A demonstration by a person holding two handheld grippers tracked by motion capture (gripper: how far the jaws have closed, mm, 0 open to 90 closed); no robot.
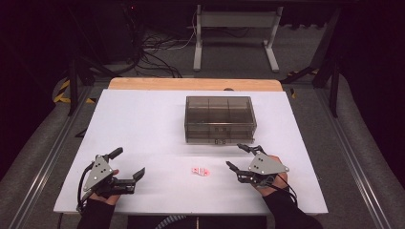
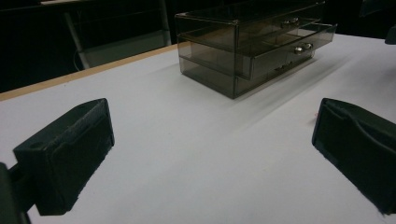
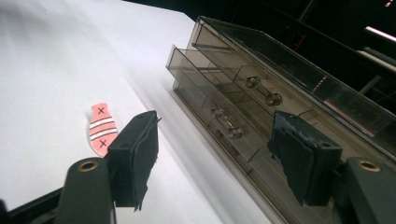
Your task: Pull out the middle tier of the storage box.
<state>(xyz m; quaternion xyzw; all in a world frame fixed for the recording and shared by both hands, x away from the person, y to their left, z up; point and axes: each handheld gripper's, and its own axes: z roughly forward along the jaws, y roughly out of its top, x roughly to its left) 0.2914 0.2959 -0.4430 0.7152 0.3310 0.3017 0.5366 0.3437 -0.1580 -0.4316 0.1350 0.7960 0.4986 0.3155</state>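
Observation:
A smoky see-through drawer box (image 1: 219, 119) stands at the middle of the white table (image 1: 143, 124), with its small metal handles towards me. One of its drawers (image 2: 280, 44) sticks out a little. A small flat pink piece with white stripes (image 1: 200, 171) lies on the table in front of the box. My right gripper (image 1: 235, 156) is open, just right of the pink piece (image 3: 102, 128) and close to the box front (image 3: 224, 116), with nothing between its pads. My left gripper (image 1: 129, 163) rests open at the near left, its jaws wide apart over bare table (image 2: 201, 154).
The table's far edge is a wooden strip (image 1: 191, 84). Beyond it are a grey floor with cables (image 1: 153, 57) and a white frame stand (image 1: 236, 33). Metal rails (image 1: 43, 162) run along both sides of the table.

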